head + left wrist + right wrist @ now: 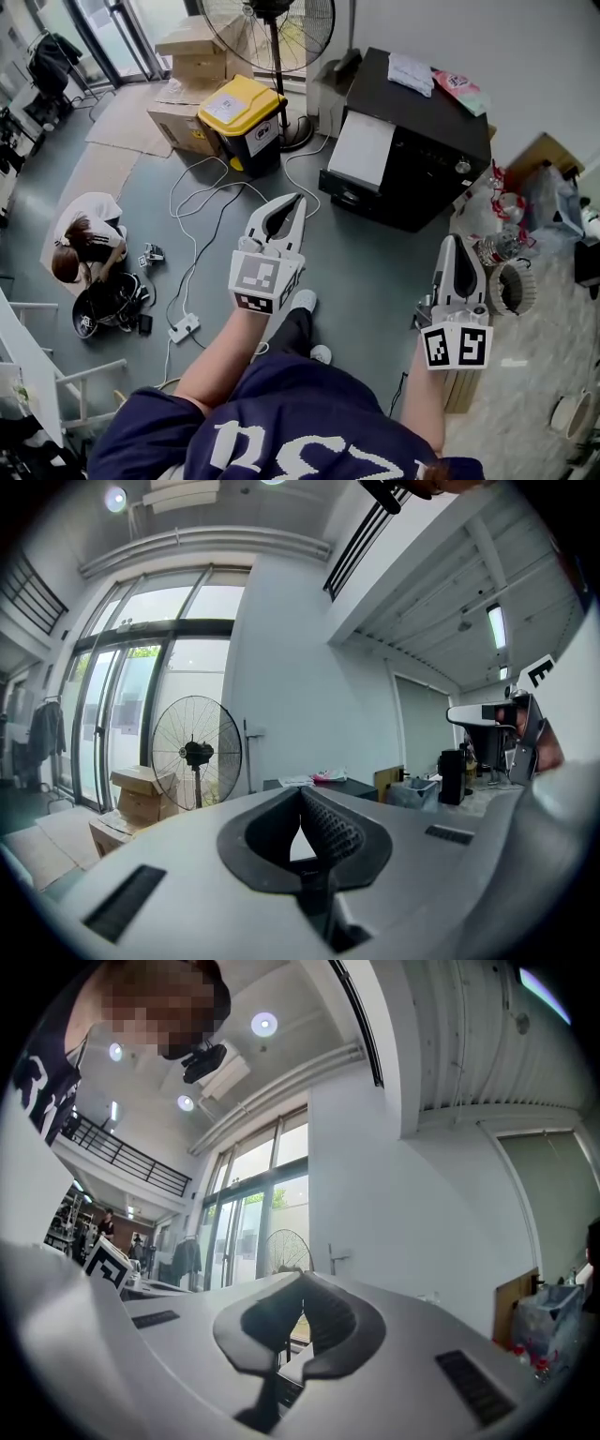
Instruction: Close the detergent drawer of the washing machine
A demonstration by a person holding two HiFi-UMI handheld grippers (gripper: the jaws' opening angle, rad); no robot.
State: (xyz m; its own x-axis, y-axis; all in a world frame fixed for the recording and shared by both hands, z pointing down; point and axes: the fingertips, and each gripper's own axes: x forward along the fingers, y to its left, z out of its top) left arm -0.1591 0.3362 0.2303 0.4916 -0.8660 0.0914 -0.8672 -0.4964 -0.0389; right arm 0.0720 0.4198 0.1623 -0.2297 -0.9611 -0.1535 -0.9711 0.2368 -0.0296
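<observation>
Finding: the washing machine's detergent drawer cannot be identified in any view. The nearest candidate is a black box-shaped cabinet with a white front panel (412, 150), standing on the grey floor (375, 272) ahead and to the right; whether this is the washing machine cannot be told. The light-grey two-jaw left gripper (296, 199) is held out level above the floor, jaws fully together with nothing between them, as its own view confirms (302, 794). The matching right gripper (450, 240) is likewise pinched closed and empty (302, 1283). Neither touches anything. Also present are a black pedestal fan (267, 28), a dark bin with a yellow lid (246, 117), brown cardboard boxes (197, 52) and a person crouching on the floor (89, 248), all well apart from both grippers. Assessment: the task is not yet begun, and the drawer must first be brought into view. Such a drawer is likely light, rigid plastic running on guides, with a smooth front. No grasp should be needed: a push with closed jaw tips at the middle of the front face would suit. An off-centre push could skew and jam it.
</observation>
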